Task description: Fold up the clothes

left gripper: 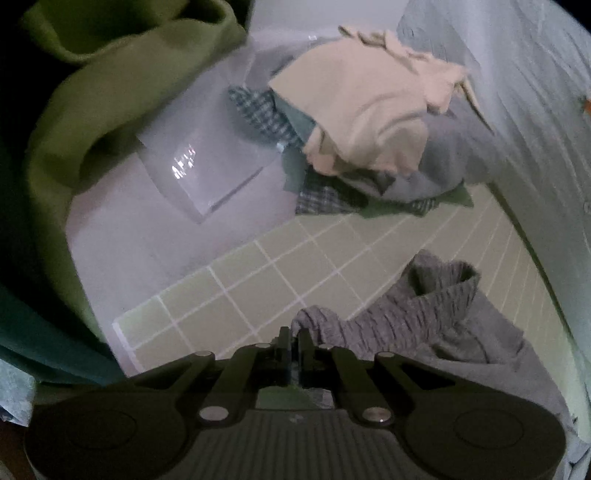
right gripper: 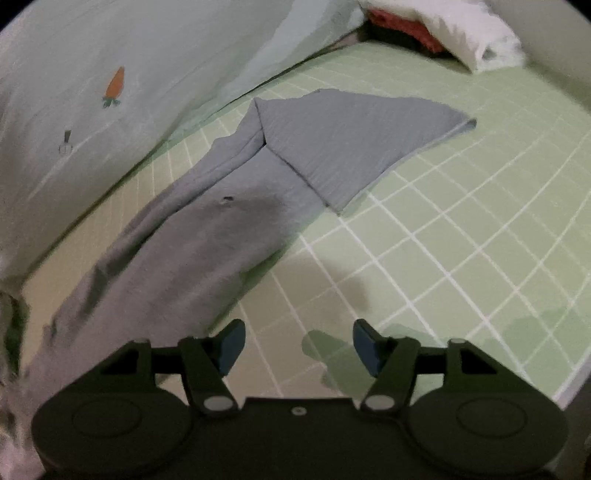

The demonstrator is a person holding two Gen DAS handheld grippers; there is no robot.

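Grey trousers (right gripper: 207,236) lie stretched across the green checked sheet (right gripper: 461,240), with one leg end (right gripper: 351,147) folded back over them. In the left wrist view their ribbed waistband (left gripper: 413,314) bunches up right of my left gripper (left gripper: 294,341), which is shut on the edge of that grey fabric. My right gripper (right gripper: 299,347) stands open over bare sheet just right of the trousers. Nothing is between its blue pads (right gripper: 231,345).
A heap of loose clothes, beige on top (left gripper: 369,122), sits beyond the sheet beside a clear plastic lid (left gripper: 199,170). Green cloth (left gripper: 110,92) hangs at the left. Pale bedding with a carrot print (right gripper: 114,85) borders the sheet, and a white pillow (right gripper: 461,33) lies at the far corner.
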